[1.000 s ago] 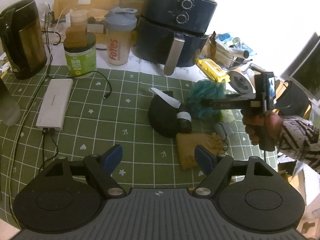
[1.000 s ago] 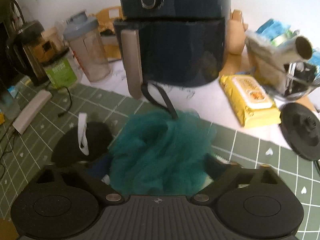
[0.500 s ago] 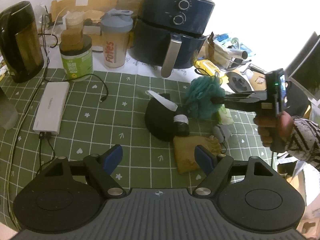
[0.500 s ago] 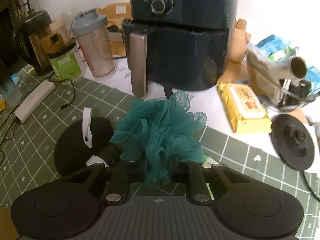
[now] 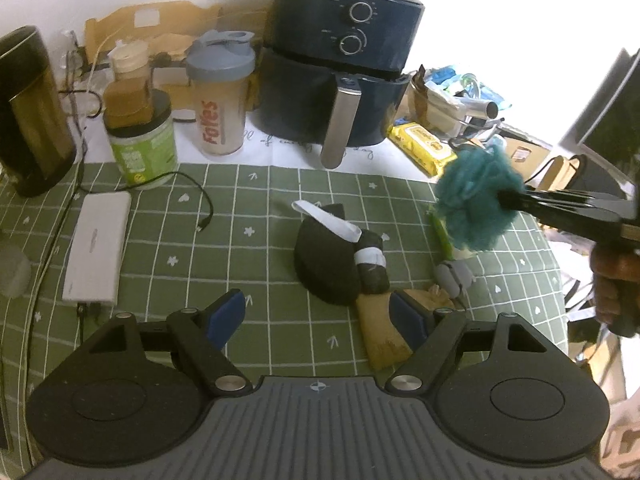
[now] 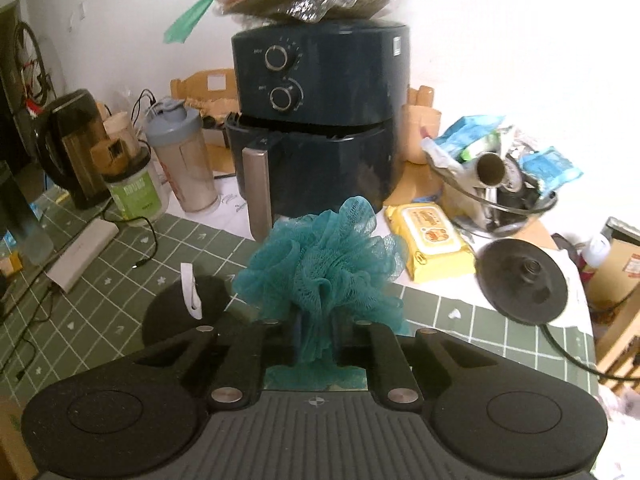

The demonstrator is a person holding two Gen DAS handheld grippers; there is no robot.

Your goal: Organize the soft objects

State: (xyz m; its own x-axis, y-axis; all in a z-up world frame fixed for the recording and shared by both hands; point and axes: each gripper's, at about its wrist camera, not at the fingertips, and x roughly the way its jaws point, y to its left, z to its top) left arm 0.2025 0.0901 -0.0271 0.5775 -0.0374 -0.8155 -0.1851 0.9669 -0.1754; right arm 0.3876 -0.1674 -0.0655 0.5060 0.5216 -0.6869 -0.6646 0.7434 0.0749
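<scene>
**A:** Going left to right across the green grid-patterned mat [image 5: 168, 240]: what is sitting there?

**B:** A white slab-shaped power bank [image 5: 98, 248] is lying at the left with a black cable curling off beside it. In the middle, a black rounded fabric cap with a white strap [image 5: 326, 264] is resting on the mat, a dark rolled sock with a white band [image 5: 370, 268] touching its right side. A mustard-yellow cloth pouch [image 5: 380, 336] is lying just in front of them, and a small grey fabric piece [image 5: 454, 276] is sitting beside that.

**A:** And the left gripper [image 5: 318, 318]?

**B:** Its blue-padded jaws are standing wide apart with nothing between them, hovering above the mat, the right pad overlapping the pouch in view. Whether it is touching, I cannot tell.

**A:** Further right?

**B:** The right gripper [image 6: 316, 334] is pinching the teal mesh bath puff [image 6: 320, 268], jaws pressed nearly together on its gathered core. The puff is hanging clear of the mat, in front of the dark blue air fryer [image 6: 320, 128], and a hand [image 5: 614, 292] is gripping the tool's handle.

**A:** So which step is this?

**B:** I judge the puff's pick-up is done and it is being carried; no bin or target spot is showing in either view.

**A:** What is the next move asking for?

**B:** Probably keeping the squeeze firm, since the mesh is compressing and could slip, and steering clear of the yellow wipes packet [image 6: 430, 240]. The left gripper seems placed to take the pouch.
</scene>
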